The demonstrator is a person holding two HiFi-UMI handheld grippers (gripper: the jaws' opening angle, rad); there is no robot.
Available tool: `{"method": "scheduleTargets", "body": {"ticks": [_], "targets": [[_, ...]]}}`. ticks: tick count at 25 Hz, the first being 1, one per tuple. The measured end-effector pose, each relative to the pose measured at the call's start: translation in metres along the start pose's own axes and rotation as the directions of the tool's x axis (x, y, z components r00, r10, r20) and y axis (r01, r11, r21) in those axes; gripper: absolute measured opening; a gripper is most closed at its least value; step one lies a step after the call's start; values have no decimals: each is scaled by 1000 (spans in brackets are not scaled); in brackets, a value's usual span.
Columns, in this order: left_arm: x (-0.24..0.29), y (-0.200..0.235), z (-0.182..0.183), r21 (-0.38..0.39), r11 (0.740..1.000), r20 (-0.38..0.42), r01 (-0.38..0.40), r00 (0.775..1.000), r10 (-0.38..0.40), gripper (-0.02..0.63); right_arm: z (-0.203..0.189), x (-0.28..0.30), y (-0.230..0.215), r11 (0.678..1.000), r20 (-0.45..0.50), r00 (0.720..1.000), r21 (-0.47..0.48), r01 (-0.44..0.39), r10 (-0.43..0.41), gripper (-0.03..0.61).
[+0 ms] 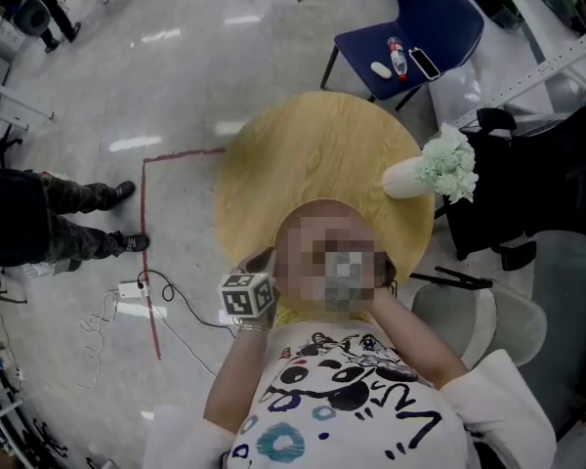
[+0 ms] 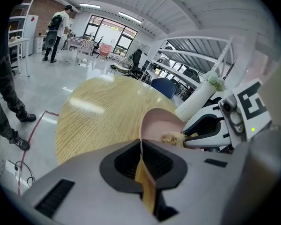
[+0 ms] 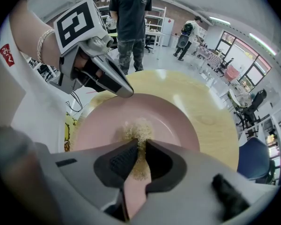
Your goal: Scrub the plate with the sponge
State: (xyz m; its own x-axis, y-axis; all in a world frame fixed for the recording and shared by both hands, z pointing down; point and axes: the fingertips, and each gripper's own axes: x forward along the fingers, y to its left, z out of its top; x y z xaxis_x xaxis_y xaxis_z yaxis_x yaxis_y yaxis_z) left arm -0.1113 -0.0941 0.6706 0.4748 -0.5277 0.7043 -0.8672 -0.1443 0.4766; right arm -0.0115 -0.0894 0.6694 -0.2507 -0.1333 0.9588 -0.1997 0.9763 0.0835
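Observation:
A pink plate (image 3: 171,121) is held tilted over the round wooden table (image 3: 210,121). My left gripper (image 2: 140,144) is shut on the plate's rim, which runs edge-on between its jaws. From the right gripper view, that left gripper (image 3: 124,92) clamps the rim at the plate's far left. My right gripper (image 3: 139,146) is shut on a tan fibrous sponge (image 3: 138,129) that presses on the plate's inner face. The left gripper view shows the sponge (image 2: 171,138) against the plate (image 2: 159,121). In the head view only the left gripper's marker cube (image 1: 246,296) shows; my head hides the plate.
A white vase with pale green flowers (image 1: 425,172) lies on the table's right side. A blue chair (image 1: 410,32) with small items stands beyond the table. A person (image 1: 39,223) stands at the left by red floor tape (image 1: 151,252) and cables.

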Motion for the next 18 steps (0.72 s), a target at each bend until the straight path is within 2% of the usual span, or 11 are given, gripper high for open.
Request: {"method": "scheduleTargets", "body": {"ticks": [10,18], "targets": [[0,0,2,-13,1000,11,-8,1000,9,23,-16,-4,-30,996,-15,998,60,68,-67,67],[3,-2,3,-12,1000,21,-1,1000,1,25,-18,-7,-30,990,41,995,110,83,-88,89]]}}
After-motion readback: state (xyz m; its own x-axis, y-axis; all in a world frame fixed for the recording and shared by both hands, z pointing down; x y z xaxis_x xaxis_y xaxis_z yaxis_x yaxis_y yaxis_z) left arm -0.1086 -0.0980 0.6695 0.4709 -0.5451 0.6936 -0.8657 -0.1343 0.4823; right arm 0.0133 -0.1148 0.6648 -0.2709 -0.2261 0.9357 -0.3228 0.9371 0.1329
